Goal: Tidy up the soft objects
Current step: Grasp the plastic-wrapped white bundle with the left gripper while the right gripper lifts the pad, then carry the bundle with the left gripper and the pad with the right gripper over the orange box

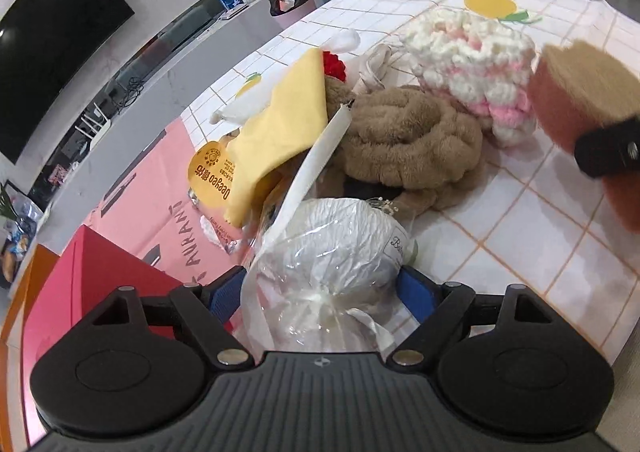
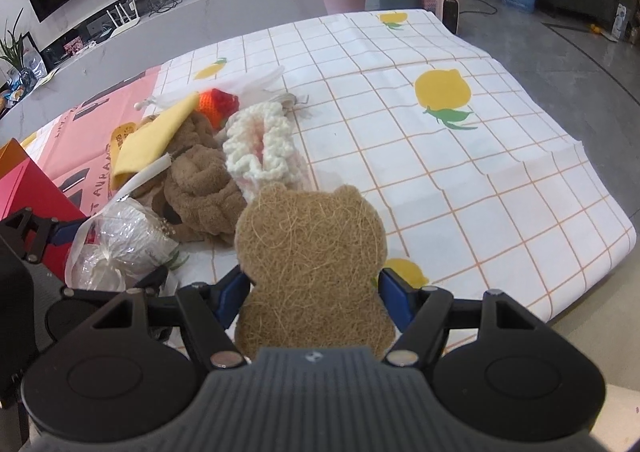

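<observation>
A bear-shaped sponge (image 2: 312, 268) is clamped between the blue pads of the right gripper (image 2: 314, 292), held up over the checked tablecloth (image 2: 460, 180). A white ball wrapped in clear plastic (image 1: 328, 252) is pinched by the left gripper (image 1: 322, 292), right at the near edge of the pile. Just behind it, a brown fuzzy scarf (image 1: 408, 144), a pink-and-white knitted piece (image 1: 472, 68) and a yellow cloth (image 1: 280, 120) are heaped together on the cloth. A red box (image 1: 104, 276) is seen off to the left.
</observation>
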Action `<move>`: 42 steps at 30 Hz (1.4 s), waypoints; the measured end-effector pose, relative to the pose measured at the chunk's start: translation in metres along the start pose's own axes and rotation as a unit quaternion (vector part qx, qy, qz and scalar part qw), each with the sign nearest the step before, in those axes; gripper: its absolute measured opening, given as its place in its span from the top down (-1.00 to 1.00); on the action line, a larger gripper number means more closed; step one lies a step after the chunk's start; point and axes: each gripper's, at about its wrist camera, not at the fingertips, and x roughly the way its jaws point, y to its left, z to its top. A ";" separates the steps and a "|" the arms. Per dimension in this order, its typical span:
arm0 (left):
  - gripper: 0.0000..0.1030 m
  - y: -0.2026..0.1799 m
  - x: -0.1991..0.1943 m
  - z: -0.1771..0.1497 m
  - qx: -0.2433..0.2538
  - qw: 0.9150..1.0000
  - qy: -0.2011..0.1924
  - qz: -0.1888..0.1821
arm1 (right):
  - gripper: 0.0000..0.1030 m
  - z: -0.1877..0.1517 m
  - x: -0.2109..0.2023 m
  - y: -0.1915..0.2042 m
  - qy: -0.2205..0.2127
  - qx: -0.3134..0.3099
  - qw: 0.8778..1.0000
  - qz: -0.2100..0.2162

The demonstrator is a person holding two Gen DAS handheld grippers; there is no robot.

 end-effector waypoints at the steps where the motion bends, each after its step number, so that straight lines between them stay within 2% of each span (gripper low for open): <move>1: -0.91 0.001 0.001 0.001 -0.004 1.000 0.000 -0.002 | -0.36 0.000 0.000 -0.001 0.004 0.006 1.000 0.008; 4: -0.89 0.001 0.002 0.001 -0.006 1.000 -0.007 -0.004 | -0.36 0.000 0.002 -0.003 0.012 0.019 0.999 0.026; 9: -0.57 0.001 0.001 -0.001 0.002 0.999 -0.023 -0.027 | -0.36 -0.002 0.003 0.001 0.010 0.006 1.000 0.012; 10: -0.45 0.000 -0.001 -0.002 0.013 0.999 -0.029 -0.032 | -0.36 -0.002 0.003 0.001 0.011 0.008 1.000 0.015; 14: -0.28 -0.007 -0.007 -0.004 0.043 0.998 -0.034 -0.034 | -0.35 -0.002 0.003 0.000 0.011 0.008 1.000 0.017; 16: -0.28 -0.007 -0.013 -0.005 0.045 0.998 -0.040 -0.033 | -0.35 -0.001 0.004 0.000 0.012 0.007 1.000 0.016; 19: -0.27 -0.008 -0.026 -0.006 0.044 0.996 -0.070 -0.026 | -0.35 -0.002 0.001 -0.001 0.012 0.011 1.000 0.018; 22: -0.26 -0.007 -0.038 -0.008 0.039 0.995 -0.090 -0.017 | -0.35 -0.007 -0.006 -0.004 0.007 0.014 0.999 0.036; 28: -0.26 0.006 -0.079 -0.011 0.009 0.986 -0.162 -0.024 | -0.35 -0.012 -0.013 -0.014 0.003 0.044 0.998 0.044; 33: -0.26 0.028 -0.119 -0.016 -0.043 0.977 -0.208 -0.028 | -0.35 -0.017 -0.046 -0.014 -0.073 0.054 0.992 0.090; 38: -0.26 0.071 -0.164 -0.030 -0.090 0.962 -0.256 -0.026 | -0.35 -0.027 -0.087 -0.013 -0.139 0.060 0.981 0.125; 42: -0.26 0.113 -0.194 -0.045 -0.133 0.953 -0.272 -0.015 | -0.35 -0.031 -0.132 0.006 -0.194 0.052 0.971 0.130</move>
